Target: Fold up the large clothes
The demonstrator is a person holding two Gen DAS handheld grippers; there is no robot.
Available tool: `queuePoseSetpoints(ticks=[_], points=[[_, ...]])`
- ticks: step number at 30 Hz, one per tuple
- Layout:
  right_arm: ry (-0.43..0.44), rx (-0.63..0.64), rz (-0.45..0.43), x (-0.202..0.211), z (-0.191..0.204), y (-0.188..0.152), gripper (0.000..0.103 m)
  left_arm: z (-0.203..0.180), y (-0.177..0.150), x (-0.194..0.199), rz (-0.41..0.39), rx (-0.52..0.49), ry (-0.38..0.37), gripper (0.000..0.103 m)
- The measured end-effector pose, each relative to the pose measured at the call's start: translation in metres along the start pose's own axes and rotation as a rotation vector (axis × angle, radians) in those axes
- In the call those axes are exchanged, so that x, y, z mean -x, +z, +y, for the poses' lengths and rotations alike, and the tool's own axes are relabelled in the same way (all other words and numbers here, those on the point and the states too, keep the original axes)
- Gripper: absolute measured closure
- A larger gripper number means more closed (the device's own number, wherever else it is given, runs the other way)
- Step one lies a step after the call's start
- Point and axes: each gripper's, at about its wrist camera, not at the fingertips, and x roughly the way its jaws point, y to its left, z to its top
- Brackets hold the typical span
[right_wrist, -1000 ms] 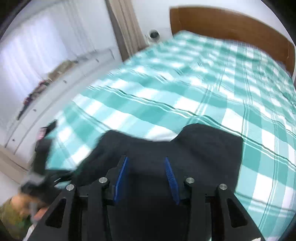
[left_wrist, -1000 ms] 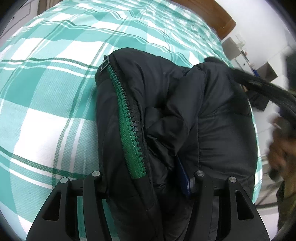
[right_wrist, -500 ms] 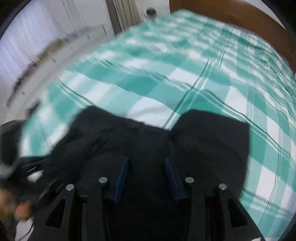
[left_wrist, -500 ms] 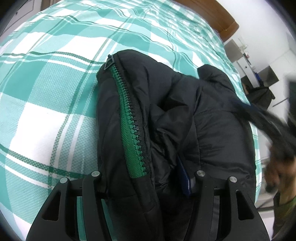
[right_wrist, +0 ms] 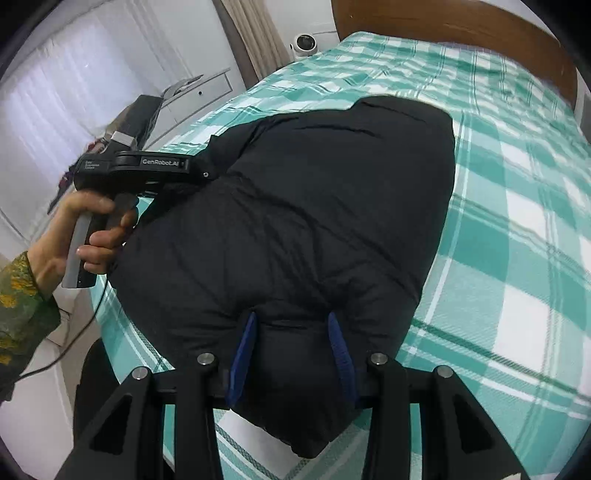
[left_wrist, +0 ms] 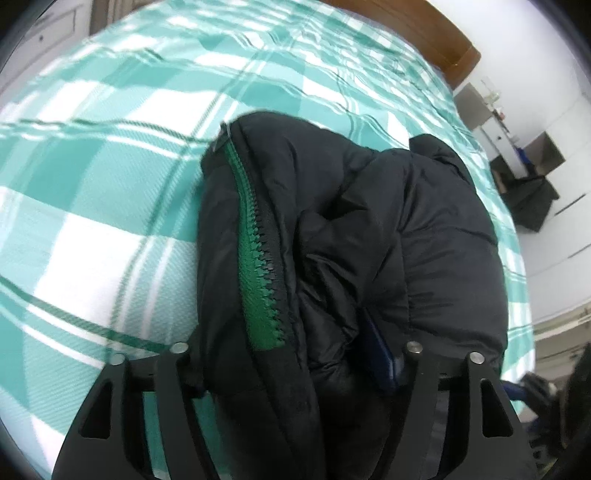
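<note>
Right gripper (right_wrist: 291,350): blue pads part-open, clamped on a bulging fold of the black puffer jacket (right_wrist: 314,206) at its near edge.
Left gripper (left_wrist: 291,354): jaws spread wide around bunched jacket beside the green zipper (left_wrist: 255,266).
Jacket: folded, on the teal plaid bedspread (right_wrist: 517,206).
Far: wooden headboard (right_wrist: 461,26).

Probably bedroom: plaid bed (right_wrist: 517,155), headboard (right_wrist: 461,26).

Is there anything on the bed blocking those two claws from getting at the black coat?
Nothing visible does. The black jacket already bulges between the fingers of the right gripper, and the left gripper straddles the edge by the green zipper. Around it only the checked bedspread shows.
</note>
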Motion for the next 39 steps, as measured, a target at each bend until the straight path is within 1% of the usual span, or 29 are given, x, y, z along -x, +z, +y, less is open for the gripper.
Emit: queuePoseSetpoints(ticks=[1,2,3,4,6,7,8,9,10,11,12,14,17,20,21,24,26,28,30,31,33,34,36,37,38,39], points=[[-0.003,-0.005,-0.006,0.006,0.001,0.0,0.052,-0.002,0.0,0.005,-0.003,0.005,0.01,0.026],[-0.006,-0.013,-0.011,0.014,0.0,-0.002,0.035,-0.002,0.001,0.01,-0.003,0.013,0.022,0.017],[-0.011,-0.02,-0.024,0.02,-0.001,-0.004,0.027,-0.002,0.002,0.016,-0.001,0.025,0.022,0.012],[-0.018,-0.023,-0.051,0.031,-0.002,-0.007,0.027,-0.001,0.004,0.024,-0.005,0.037,-0.008,0.012],[-0.024,-0.014,-0.099,0.05,-0.002,-0.012,0.027,0.002,0.005,0.038,-0.008,0.061,-0.032,0.012],[-0.029,-0.006,-0.119,0.059,-0.002,-0.014,0.027,0.003,0.005,0.043,-0.006,0.062,-0.064,0.012],[-0.039,0.002,-0.142,0.068,-0.001,-0.016,0.027,0.002,0.007,0.049,0.003,0.036,-0.152,0.012],[-0.043,0.007,-0.158,0.074,0.0,-0.018,0.027,0.001,0.009,0.052,0.009,0.018,-0.207,0.011],[-0.043,0.013,-0.172,0.079,0.0,-0.019,0.027,-0.001,0.012,0.056,0.026,-0.01,-0.281,0.01],[-0.042,0.014,-0.182,0.082,0.001,-0.02,0.027,-0.002,0.015,0.058,0.048,-0.03,-0.314,0.009],[-0.041,0.012,-0.189,0.082,0.001,-0.02,0.027,-0.003,0.018,0.057,0.07,-0.046,-0.328,0.009],[-0.027,0.005,-0.193,0.08,0.001,-0.021,0.027,-0.004,0.025,0.051,0.108,-0.073,-0.314,0.009],[-0.015,-0.004,-0.192,0.074,0.003,-0.023,0.027,-0.008,0.027,0.024,0.183,-0.099,-0.228,0.008],[-0.01,-0.021,-0.176,0.069,-0.001,-0.025,0.027,-0.009,0.021,-0.003,0.226,-0.141,-0.131,0.0],[-0.009,-0.027,-0.17,0.067,-0.002,-0.025,0.027,-0.006,0.018,-0.012,0.246,-0.124,-0.139,0.0],[-0.013,-0.044,-0.156,0.065,-0.009,-0.022,0.027,0.015,0.013,-0.028,0.279,-0.013,-0.238,0.0],[0.003,-0.068,-0.145,0.061,-0.021,-0.018,0.027,0.025,0.008,-0.039,0.29,0.023,-0.304,0.0],[0.062,-0.122,-0.14,0.053,-0.041,-0.014,0.027,0.034,0.006,-0.046,0.298,0.04,-0.353,0.0],[0.134,-0.214,-0.124,0.035,-0.073,-0.012,0.027,0.037,0.004,-0.053,0.303,0.049,-0.392,0.0],[0.203,-0.286,-0.105,0.019,-0.096,-0.012,0.027,0.039,0.003,-0.059,0.306,0.052,-0.417,0.0],[0.343,-0.373,-0.075,-0.005,-0.122,-0.014,0.027,0.042,0.001,-0.069,0.309,0.057,-0.465,0.0],[0.445,-0.43,-0.049,-0.024,-0.138,-0.015,0.027,0.043,0.0,-0.072,0.312,0.059,-0.481,0.0],[0.564,-0.486,-0.027,-0.046,-0.15,-0.016,0.027,0.048,-0.002,-0.074,0.321,0.051,-0.513,0.0],[0.616,-0.508,-0.024,-0.057,-0.154,-0.016,0.025,0.049,-0.002,-0.075,0.325,0.047,-0.523,0.0],[0.651,-0.526,-0.03,-0.068,-0.156,-0.014,0.024,0.054,-0.002,-0.074,0.327,0.048,-0.529,0.0],[0.667,-0.534,-0.034,-0.076,-0.155,-0.011,0.022,0.056,-0.001,-0.076,0.326,0.054,-0.53,0.0]])
